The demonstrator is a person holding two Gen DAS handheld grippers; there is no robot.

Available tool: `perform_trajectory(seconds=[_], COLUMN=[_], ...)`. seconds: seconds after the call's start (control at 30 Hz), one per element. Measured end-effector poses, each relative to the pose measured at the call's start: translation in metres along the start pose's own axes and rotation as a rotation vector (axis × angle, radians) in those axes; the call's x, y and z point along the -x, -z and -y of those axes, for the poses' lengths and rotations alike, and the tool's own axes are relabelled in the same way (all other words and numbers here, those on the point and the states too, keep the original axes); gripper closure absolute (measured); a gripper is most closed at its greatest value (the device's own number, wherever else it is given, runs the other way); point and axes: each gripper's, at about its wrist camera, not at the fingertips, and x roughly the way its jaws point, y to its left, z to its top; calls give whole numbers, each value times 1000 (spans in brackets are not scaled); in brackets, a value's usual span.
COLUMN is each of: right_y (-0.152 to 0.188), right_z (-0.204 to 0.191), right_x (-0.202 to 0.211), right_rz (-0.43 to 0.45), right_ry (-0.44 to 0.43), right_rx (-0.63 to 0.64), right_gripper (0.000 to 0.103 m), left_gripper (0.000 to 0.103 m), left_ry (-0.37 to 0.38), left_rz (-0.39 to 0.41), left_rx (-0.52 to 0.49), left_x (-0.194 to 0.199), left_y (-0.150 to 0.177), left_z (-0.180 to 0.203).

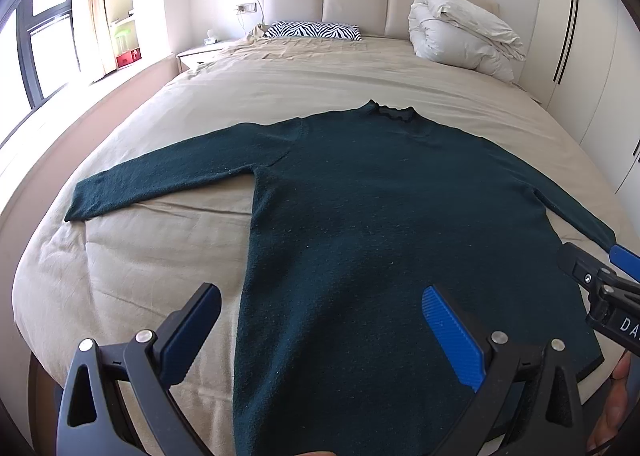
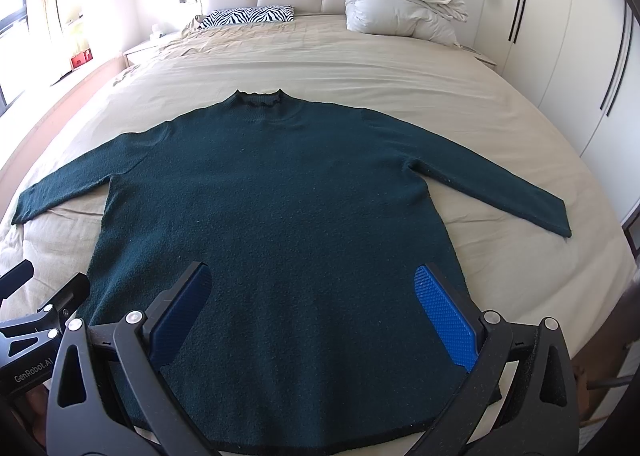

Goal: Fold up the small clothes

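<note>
A dark green knit sweater (image 1: 360,216) (image 2: 276,200) lies flat and spread on the beige bed, collar toward the headboard, both sleeves stretched out sideways. My left gripper (image 1: 320,320) hovers open over the sweater's lower left edge, nothing between its blue pads. My right gripper (image 2: 316,304) is open too, above the lower middle of the sweater near the hem. Each gripper shows at the edge of the other's view: the right one (image 1: 600,280) beside the right sleeve cuff, the left one (image 2: 36,308) at the sweater's left side.
The beige bedsheet (image 2: 360,68) has much bare room beyond the collar. A zebra-print pillow (image 2: 248,16) and a folded white duvet (image 2: 400,4) lie by the headboard. White wardrobes (image 2: 560,36) stand to the right, a window and nightstand (image 1: 196,54) to the left.
</note>
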Motion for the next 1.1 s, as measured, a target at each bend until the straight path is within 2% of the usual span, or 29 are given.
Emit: perform_trajectory(seconds=[1.1], right_y=[4], right_z=[-6], right_x=[-4], right_rz=[-5], right_ry=[-2], right_rx=[3], right_gripper=[0], left_gripper=[0], left_ry=[2], left_rz=[-3], left_rx=[5], left_x=[1], left_y=[0], left_z=[-1])
